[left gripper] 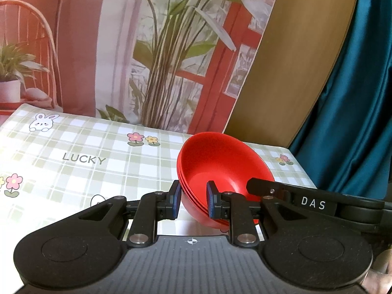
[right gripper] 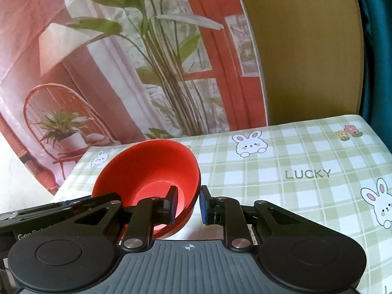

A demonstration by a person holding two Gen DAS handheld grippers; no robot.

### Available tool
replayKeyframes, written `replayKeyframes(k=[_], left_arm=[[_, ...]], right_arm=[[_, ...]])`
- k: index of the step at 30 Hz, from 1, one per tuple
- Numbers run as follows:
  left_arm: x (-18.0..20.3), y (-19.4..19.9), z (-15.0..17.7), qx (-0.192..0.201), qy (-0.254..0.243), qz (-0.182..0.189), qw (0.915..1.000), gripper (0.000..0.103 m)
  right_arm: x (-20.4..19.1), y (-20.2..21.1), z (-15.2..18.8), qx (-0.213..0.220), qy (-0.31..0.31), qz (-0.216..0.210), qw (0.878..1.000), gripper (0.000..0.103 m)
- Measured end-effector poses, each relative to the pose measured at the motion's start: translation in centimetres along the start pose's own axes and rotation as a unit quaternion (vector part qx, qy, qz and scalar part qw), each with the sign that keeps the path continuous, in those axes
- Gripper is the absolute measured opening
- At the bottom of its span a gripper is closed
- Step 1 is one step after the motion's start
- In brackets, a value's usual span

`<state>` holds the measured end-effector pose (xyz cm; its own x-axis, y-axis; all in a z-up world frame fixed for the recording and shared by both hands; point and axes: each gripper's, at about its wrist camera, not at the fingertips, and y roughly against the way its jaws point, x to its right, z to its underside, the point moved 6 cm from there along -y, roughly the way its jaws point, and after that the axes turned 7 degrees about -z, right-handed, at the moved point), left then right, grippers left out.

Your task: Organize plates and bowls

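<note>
Both wrist views show a stack of red bowls (left gripper: 220,171) held between the two tools above a desk (left gripper: 73,152) covered with a green checked cloth printed with rabbits, flowers and the word LUCKY.

Left wrist view: the left tool (left gripper: 194,199) is clenched on the near-left wall of the stack, one blue pad (left gripper: 177,196) outside the bowls and the other inside. The layered rims along the stack's left edge show here that several bowls are nested; the stack is tilted, its opening facing up and toward the camera. The right tool (left gripper: 259,187) enters from the right as a black arm marked DAS, its tip lying at the stack's right rim; from this side its pads are hidden.

Right wrist view: the right tool (right gripper: 188,203) is clenched on the right wall of the red bowls (right gripper: 147,169), one finger inside and one blue pad pressed against the outer wall. Only the inside and one outer edge of the stack appear here, so the nesting is hard to read. The left tool (right gripper: 66,202) shows only as a black body at the lower left, touching the stack's far rim. This view also shows more of the desk (right gripper: 294,147) to the right of the bowls.

Behind the desk, both views show a printed backdrop (left gripper: 110,49) with a plant, a red window frame and a chair, a brown panel (left gripper: 294,61), and a teal curtain (left gripper: 355,98).
</note>
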<state>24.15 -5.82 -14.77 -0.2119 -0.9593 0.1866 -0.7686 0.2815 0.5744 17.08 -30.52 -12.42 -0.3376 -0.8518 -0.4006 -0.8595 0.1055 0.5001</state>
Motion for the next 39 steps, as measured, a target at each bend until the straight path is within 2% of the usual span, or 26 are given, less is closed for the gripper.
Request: replayKeyframes(k=[11, 23, 39], left_arm=[[-1.2, 2.8, 0.3, 0.020, 0.007, -0.008, 0.9997, 0.023], [-2.8, 5.3, 1.3, 0.022, 0.016, -0.011, 0.9996, 0.024], [-6.3, 6.9, 3.0, 0.017, 0.048, -0.018, 0.9986, 0.024]], right_arm=[[-2.9, 1.0, 0.4, 0.001, 0.026, -0.009, 1.000, 0.018], [-5.6, 1.9, 1.7, -0.010, 0.043, -0.017, 0.999, 0.018], [-9.0, 0.3, 4.1, -0.044, 0.066, -0.030, 0.996, 0.018]])
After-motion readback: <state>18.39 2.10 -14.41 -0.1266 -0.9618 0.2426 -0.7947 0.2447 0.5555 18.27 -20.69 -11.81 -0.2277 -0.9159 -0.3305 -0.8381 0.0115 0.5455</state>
